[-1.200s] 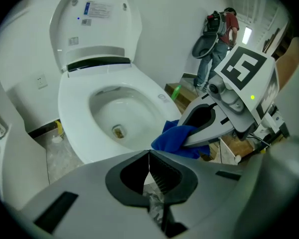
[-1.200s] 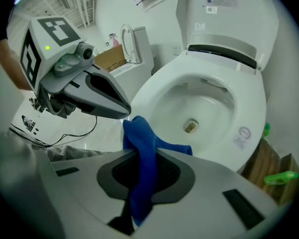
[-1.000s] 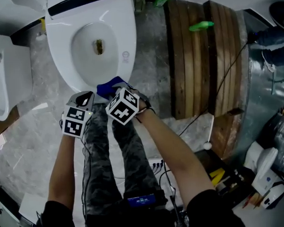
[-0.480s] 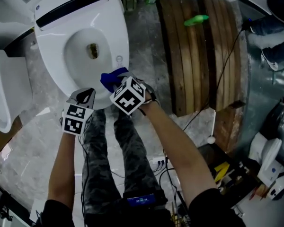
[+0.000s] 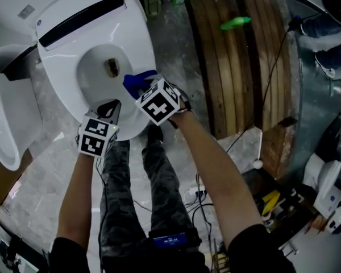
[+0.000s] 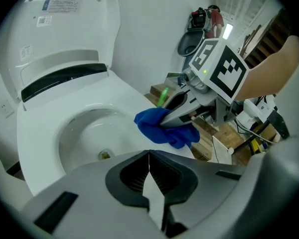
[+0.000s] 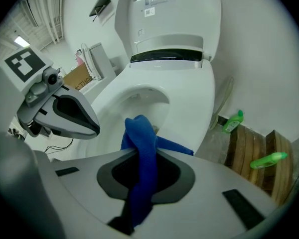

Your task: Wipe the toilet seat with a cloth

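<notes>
Right hand-held gripper (image 7: 139,172) clamped on blue cloth (image 7: 139,136), over the toilet seat (image 5: 142,44) front-right rim; left hand-held gripper (image 6: 149,176) jaws together, empty; suggest pressing the cloth flat, following the rim's curve evenly.

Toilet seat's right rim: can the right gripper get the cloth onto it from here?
Probably yes. The right gripper, shut on the blue cloth, hangs just over the seat; the lid is up and the left gripper sits off to one side.
</notes>
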A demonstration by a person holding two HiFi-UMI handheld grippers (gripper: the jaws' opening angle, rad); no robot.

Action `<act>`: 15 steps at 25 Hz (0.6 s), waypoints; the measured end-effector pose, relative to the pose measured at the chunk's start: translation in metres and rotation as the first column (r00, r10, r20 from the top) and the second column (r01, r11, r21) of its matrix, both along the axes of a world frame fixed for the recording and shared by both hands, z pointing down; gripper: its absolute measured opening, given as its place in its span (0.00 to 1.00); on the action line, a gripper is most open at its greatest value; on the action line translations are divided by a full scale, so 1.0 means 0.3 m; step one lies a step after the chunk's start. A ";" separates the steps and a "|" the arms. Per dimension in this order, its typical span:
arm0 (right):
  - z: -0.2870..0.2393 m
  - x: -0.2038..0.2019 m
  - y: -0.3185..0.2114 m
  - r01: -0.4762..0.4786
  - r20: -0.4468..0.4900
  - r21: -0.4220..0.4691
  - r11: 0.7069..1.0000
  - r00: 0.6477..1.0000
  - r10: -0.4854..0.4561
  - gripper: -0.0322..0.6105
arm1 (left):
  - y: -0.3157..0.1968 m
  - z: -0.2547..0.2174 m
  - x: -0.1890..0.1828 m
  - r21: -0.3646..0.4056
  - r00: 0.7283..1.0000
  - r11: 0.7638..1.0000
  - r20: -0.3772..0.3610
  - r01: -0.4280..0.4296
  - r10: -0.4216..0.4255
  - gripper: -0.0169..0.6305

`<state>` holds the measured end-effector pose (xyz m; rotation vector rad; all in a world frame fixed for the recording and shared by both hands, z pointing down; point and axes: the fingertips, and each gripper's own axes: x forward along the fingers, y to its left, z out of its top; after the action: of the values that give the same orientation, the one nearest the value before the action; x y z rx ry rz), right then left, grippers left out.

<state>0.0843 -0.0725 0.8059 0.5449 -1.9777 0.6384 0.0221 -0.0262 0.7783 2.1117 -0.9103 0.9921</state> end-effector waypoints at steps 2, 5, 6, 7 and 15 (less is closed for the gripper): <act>-0.003 0.001 -0.055 -0.018 0.002 0.006 1.000 1.000 0.018 0.13 | -0.038 -0.002 0.003 0.004 1.000 1.000 -0.008 -0.007 0.007 0.05; -0.004 -0.004 -0.127 -0.029 0.003 0.013 0.999 1.000 0.029 0.13 | -0.091 -0.003 0.002 0.003 1.000 1.000 -0.019 -0.011 0.011 0.05; -0.003 -0.008 -0.147 -0.030 0.003 0.012 0.999 1.000 0.030 0.13 | -0.104 0.000 0.000 -0.001 1.000 1.000 -0.021 -0.012 0.012 0.05; -0.002 -0.013 -0.167 -0.030 0.002 0.011 0.999 1.000 0.030 0.13 | -0.118 0.004 -0.003 -0.005 1.000 1.000 -0.022 -0.015 0.015 0.05; -0.020 -0.060 -0.352 -0.033 -0.012 0.046 0.998 0.999 0.034 0.13 | -0.250 0.000 -0.042 -0.002 0.999 1.000 -0.032 -0.017 0.017 0.05</act>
<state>0.0664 -0.1780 0.8000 0.6098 -1.9789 0.6108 0.0096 -0.1012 0.7783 2.1308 -0.8766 0.9646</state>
